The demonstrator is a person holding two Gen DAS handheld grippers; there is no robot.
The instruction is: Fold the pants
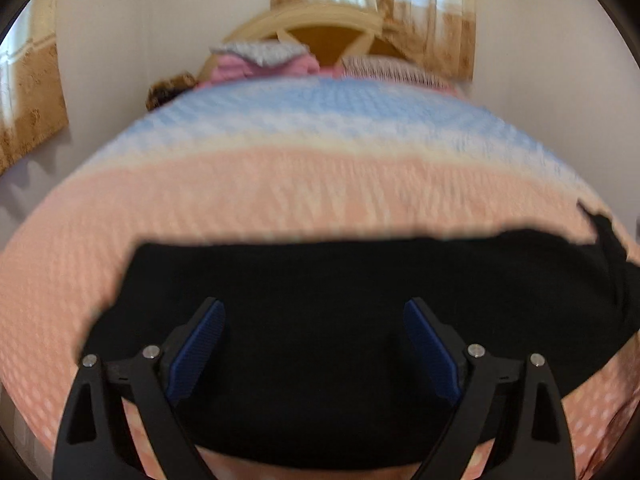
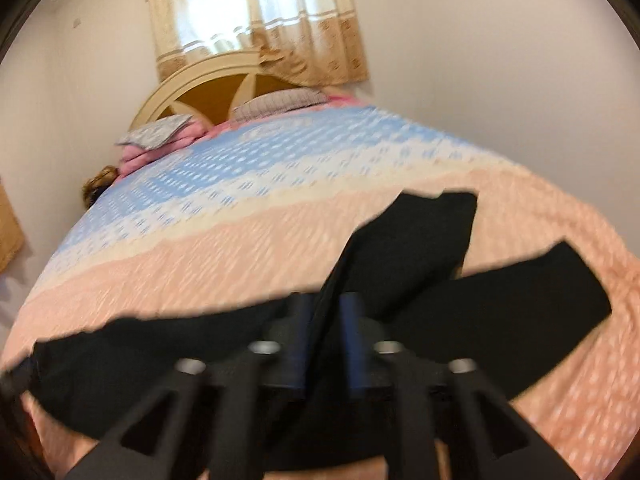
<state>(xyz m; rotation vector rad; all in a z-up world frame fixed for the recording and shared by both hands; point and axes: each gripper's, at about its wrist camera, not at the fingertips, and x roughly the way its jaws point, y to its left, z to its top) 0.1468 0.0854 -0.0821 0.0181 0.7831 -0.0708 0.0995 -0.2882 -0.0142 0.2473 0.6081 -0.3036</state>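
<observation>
Pants (image 1: 340, 280) lie on the bedspread (image 1: 280, 184); left gripper (image 1: 314, 308) spread, right gripper (image 2: 326, 304) parted, both empty.

Soft daylight comes through the curtained window (image 2: 256, 12) behind the bed, leaving the room evenly bright. Both fisheye views curve strongly, with dark corners. Motion blur smears the bedspread (image 1: 320, 184), worst in the right wrist view, where the right claw (image 2: 326, 304) is blurred.

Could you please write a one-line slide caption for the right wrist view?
Right gripper, partly open, above black pants spread with legs splayed on a pink-and-blue bedspread.
</observation>
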